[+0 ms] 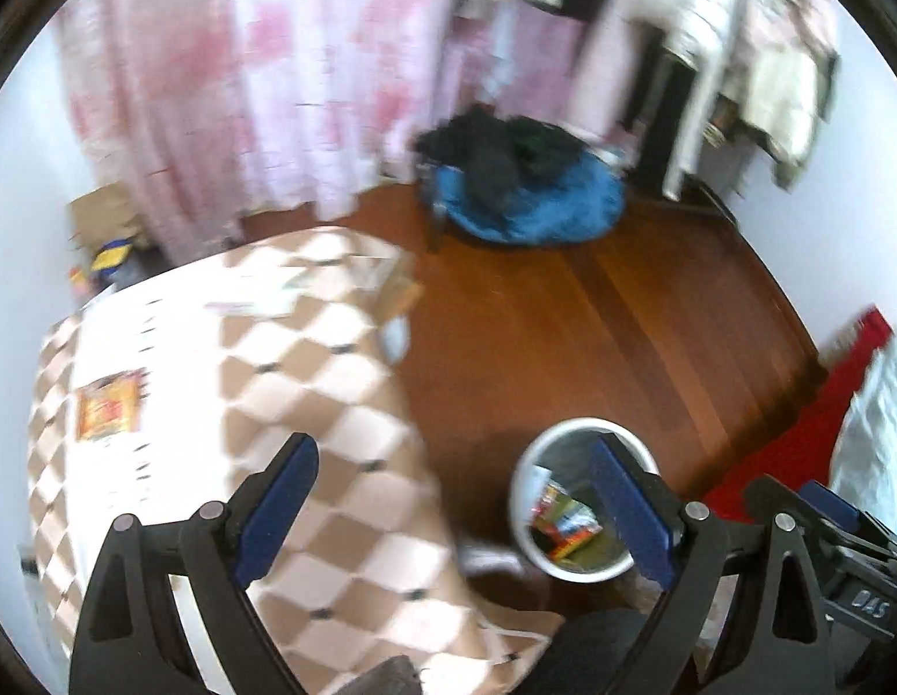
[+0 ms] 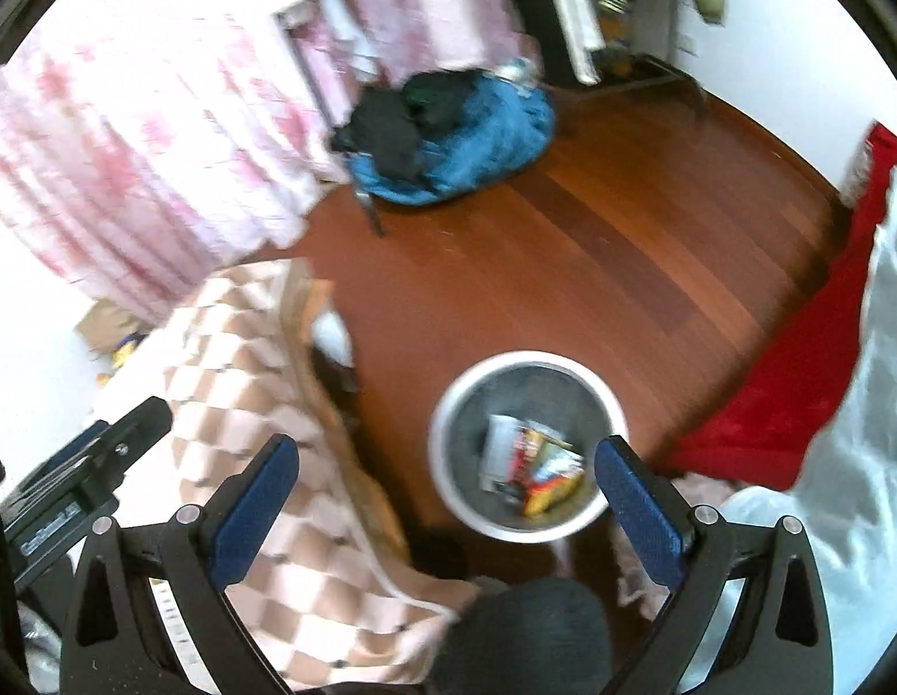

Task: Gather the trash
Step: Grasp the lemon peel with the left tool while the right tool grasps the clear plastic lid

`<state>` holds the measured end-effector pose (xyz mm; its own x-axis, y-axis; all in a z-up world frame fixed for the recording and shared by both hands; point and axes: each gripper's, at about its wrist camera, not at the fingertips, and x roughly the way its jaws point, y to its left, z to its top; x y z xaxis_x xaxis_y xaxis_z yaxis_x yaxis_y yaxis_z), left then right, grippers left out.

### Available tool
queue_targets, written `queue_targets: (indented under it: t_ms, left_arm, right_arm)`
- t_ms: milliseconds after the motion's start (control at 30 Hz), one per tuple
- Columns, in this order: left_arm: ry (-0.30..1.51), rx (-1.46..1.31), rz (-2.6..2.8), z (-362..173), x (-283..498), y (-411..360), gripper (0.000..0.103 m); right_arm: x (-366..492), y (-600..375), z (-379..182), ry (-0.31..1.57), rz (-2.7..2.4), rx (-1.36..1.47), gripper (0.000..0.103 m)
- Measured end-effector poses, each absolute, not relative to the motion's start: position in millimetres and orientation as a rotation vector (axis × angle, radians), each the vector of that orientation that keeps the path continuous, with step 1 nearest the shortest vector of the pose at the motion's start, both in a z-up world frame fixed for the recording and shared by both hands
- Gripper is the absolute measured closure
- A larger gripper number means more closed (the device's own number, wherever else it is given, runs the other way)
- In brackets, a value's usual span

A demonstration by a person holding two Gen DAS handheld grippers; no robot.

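Blue cushion point(image 2: 466, 139) on wooden floor point(image 2: 622, 255), pink curtain point(image 1: 217, 87).

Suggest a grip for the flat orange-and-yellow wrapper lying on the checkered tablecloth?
The flat orange-and-yellow wrapper lies flat on the brown-and-white checkered tablecloth, so there is little to pinch from the side. Probably come straight down with the open left gripper, jaws straddling a short edge, and close on that edge. Blur hides any raised corner.

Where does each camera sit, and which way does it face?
Left wrist: on the left gripper, open, looking down at the checked table, packet and bin; right gripper at its right edge.
Right wrist: on the right gripper, open, above the bin.
Shared: bin, table, blue pile.
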<state>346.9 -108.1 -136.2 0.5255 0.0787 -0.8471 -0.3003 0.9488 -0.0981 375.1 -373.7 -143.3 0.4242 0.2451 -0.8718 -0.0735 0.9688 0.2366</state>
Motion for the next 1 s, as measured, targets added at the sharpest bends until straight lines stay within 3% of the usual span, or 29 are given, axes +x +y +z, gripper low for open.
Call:
queue_targets:
  t_ms: [167, 333, 600, 767, 800, 833, 867, 933, 1000]
  left_arm:
    - [0.99, -0.292, 0.426, -150, 287, -27, 0.008]
    - [1.106, -0.352, 0.586, -212, 213, 42, 0.008]
    - [1.212, -0.407, 0.531, -294, 160, 69, 0.009]
    - [1.179, -0.365, 0.45, -310, 171, 71, 0.009]
    - [1.161, -0.36, 0.434, -309, 173, 71, 0.015]
    - [1.143, -0.358, 0.412, -310, 177, 71, 0.037]
    - [1.141, -0.36, 0.4, -312, 180, 71, 0.05]
    - [1.119, -0.357, 0.385, -310, 184, 72, 0.065]
    - [1.101, -0.362, 0.396, -308, 186, 77, 0.073]
  right_arm:
    - [359, -300, -140, 1.117, 0.343, 0.125, 0.0]
    - [339, -212, -189, 1.21, 0.479, 0.042, 0.0]
    - [310, -114, -285, 1.375, 0.605, -0.076, 0.0]
    - [309, -97, -310, 1.406, 0.605, -0.132, 0.0]
    - [309, -95, -312, 1.409, 0.602, -0.139, 0.0]
    - [312, -94, -313, 1.41, 0.599, -0.145, 0.0]
    - [313, -93, -314, 1.409, 0.596, -0.15, 0.0]
    - [318, -91, -315, 1.409, 0.585, -0.161, 0.0]
    - [322, -88, -314, 1.406, 0.578, -0.165, 0.0]
